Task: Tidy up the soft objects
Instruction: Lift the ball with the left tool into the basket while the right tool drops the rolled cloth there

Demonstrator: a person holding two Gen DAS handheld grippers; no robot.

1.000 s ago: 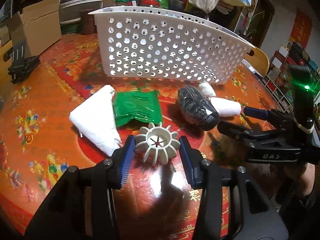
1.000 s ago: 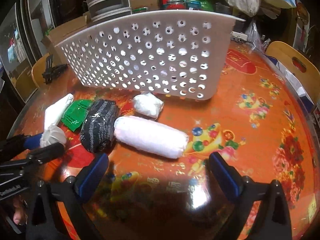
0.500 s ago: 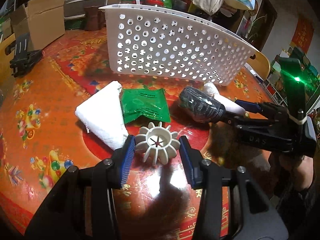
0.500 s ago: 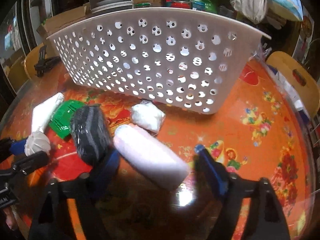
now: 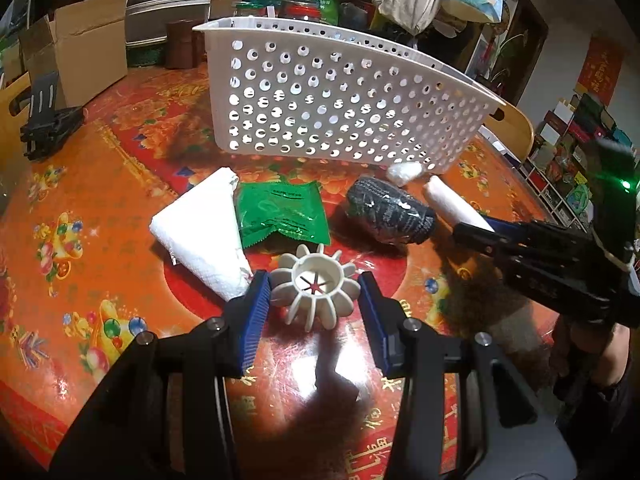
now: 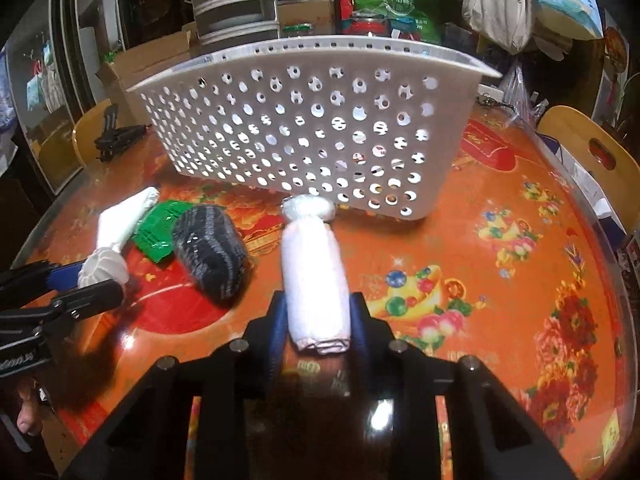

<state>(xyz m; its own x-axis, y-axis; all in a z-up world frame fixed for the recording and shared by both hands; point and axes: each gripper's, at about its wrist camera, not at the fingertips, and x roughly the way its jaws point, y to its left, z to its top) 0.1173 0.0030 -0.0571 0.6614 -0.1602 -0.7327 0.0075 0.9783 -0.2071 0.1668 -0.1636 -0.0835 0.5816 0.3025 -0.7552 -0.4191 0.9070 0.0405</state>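
1. Right gripper [image 6: 316, 320], low centre of its view, pinches a pale pink rolled cloth [image 6: 314, 280].
2. Left gripper [image 5: 316, 304] clasps a white ribbed rubbery wheel [image 5: 316, 284] – grip uncertain.
3. White perforated plastic basket [image 6: 304, 128] stands upper centre – the roll could sag and catch its rim.

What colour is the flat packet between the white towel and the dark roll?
Green packet, seen best in the left wrist view.

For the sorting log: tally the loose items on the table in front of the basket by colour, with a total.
White: 4 – folded towel, ribbed toy, cloth roll, small wrapped bundle
Green: 1 – packet
Black: 1 – knit roll
Total: 6
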